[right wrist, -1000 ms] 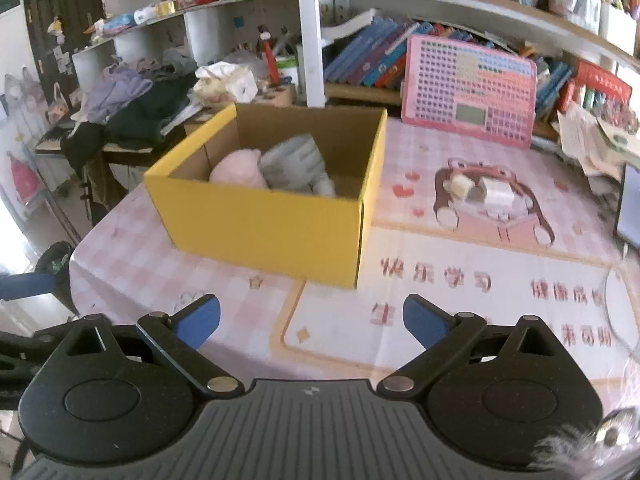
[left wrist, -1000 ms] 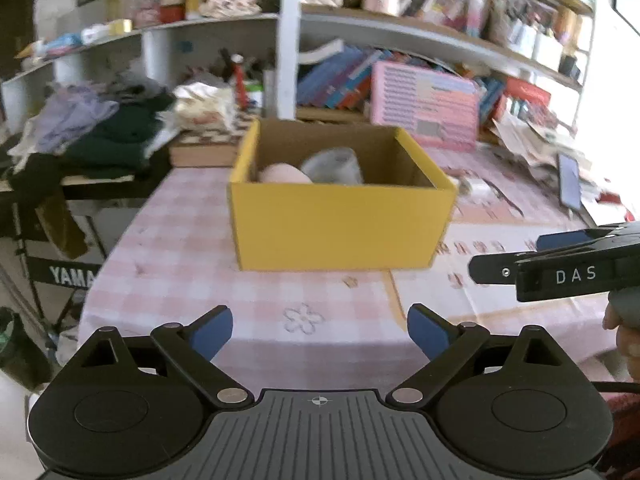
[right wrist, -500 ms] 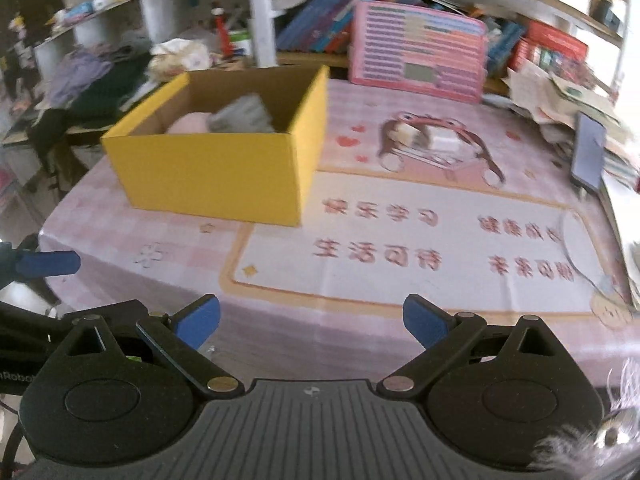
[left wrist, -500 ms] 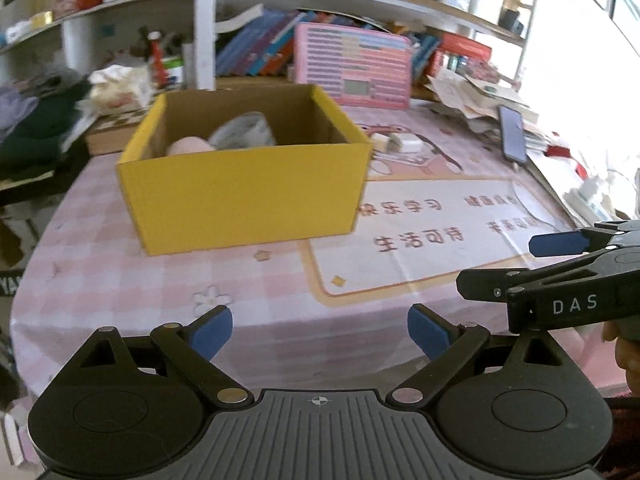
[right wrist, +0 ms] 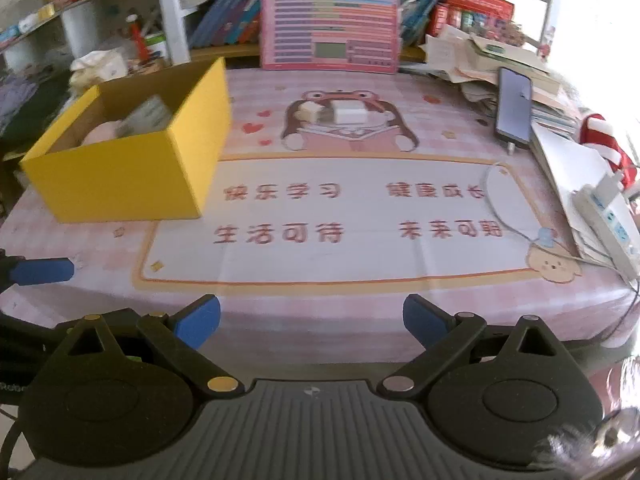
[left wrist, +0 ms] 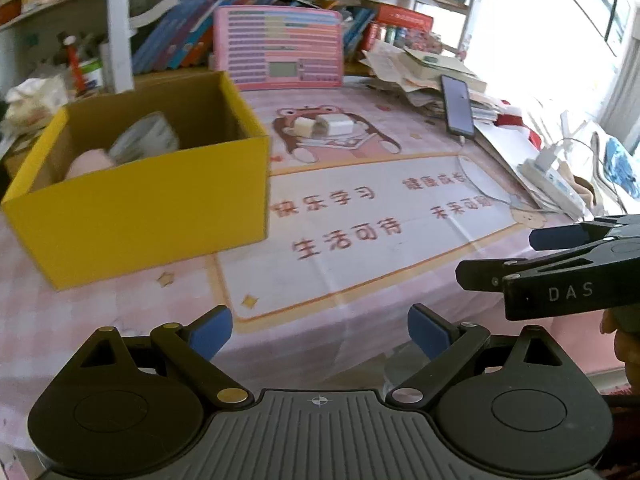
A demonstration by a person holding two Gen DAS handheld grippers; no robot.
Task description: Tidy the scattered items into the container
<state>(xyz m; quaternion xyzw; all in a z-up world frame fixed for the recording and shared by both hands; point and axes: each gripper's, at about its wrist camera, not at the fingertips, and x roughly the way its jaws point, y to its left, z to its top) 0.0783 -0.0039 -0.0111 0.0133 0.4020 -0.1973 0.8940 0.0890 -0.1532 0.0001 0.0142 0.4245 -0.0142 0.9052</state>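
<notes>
white charger block point(right wrist: 350, 114) looks light, rigid, slick: pinch its flat sides; both grippers point(left wrist: 320, 330) point(right wrist: 311, 316) gape empty.

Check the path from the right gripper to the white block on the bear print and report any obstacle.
Nothing visible blocks it. The open right gripper faces bare mat up to the white block; a small beige block touches its left side, and the yellow box stands off left.

L gripper point(left wrist: 319, 330) open, empty; yellow box point(left wrist: 148, 208) ahead-left w/ items inside.
</notes>
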